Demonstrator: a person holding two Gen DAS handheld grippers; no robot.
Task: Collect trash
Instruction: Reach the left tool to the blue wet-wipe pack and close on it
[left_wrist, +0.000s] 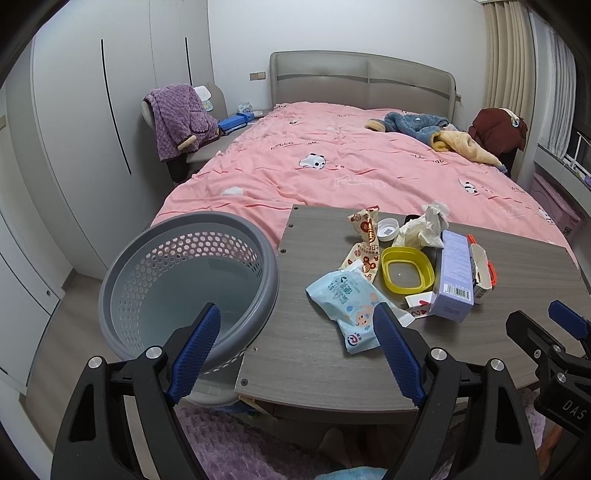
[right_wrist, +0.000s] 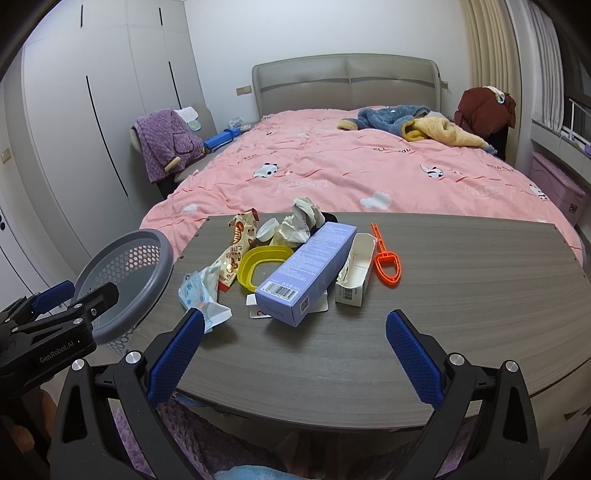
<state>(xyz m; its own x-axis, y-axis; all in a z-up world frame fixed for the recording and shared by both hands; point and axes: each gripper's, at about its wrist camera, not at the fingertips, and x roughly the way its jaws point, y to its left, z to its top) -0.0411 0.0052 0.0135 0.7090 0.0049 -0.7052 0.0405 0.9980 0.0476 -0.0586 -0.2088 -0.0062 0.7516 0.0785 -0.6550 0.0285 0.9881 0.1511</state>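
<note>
Table: grey-brown wood grain.
Basket, left of the table: grey, with a honeycomb of holes.
Long box on the table: lilac, with a black barcode on white.
Lid left of that box: yellow.
Scoop right of that box: orange.
Wipes pack at the table's left: pale blue, cartoon baby print.
Snack wrapper: cream with red-brown figures.
Bedcover behind the table: pink with black-and-white pandas and white clouds.
Gripper pads: blue, dotted texture.
</note>
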